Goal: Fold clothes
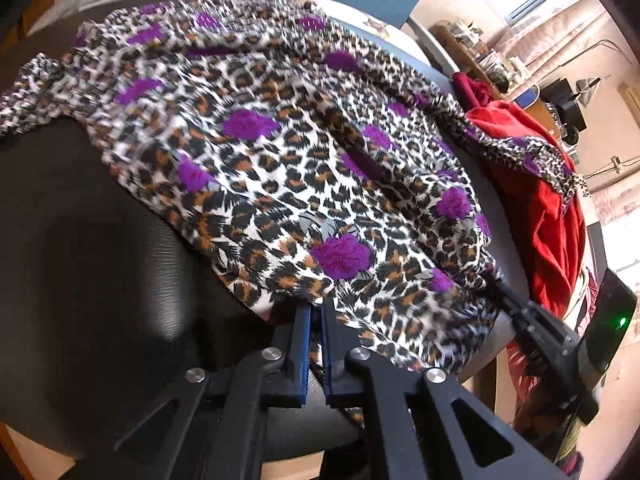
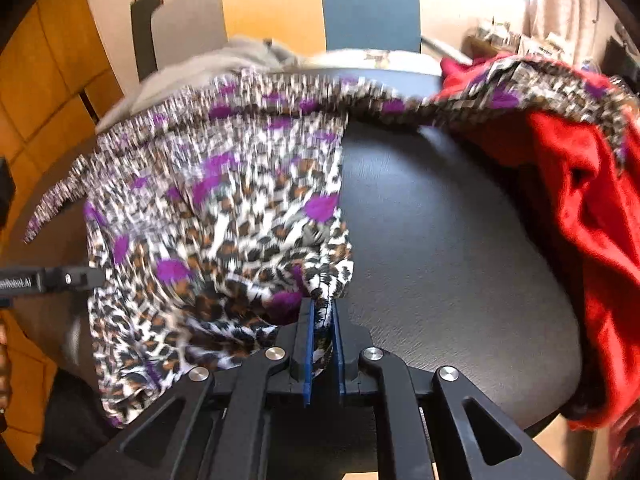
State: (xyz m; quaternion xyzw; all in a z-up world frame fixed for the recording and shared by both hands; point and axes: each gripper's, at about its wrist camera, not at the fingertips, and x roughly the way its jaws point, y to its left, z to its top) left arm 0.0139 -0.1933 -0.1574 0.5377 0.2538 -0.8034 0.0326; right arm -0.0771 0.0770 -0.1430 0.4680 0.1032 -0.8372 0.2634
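A leopard-print garment with purple spots [image 1: 280, 152] lies spread over a round black table [image 1: 100, 248]. My left gripper [image 1: 316, 310] is shut on the garment's near edge, and cloth shows between its blue pads. My right gripper [image 2: 322, 306] is shut on a bunched corner of the same garment [image 2: 224, 208], which lies to the left in the right wrist view and is blurred. The right gripper [image 1: 508, 294] also shows at the garment's right edge in the left wrist view. The left gripper [image 2: 96, 278] shows at the cloth's left side in the right wrist view.
A red garment [image 2: 592, 184] is heaped on the table's right side, with a strip of the leopard cloth draped over it. A grey garment [image 2: 224, 60] lies at the far edge. A blue chair [image 2: 372, 4] stands behind. Bare table top [image 2: 440, 240] lies between the two heaps.
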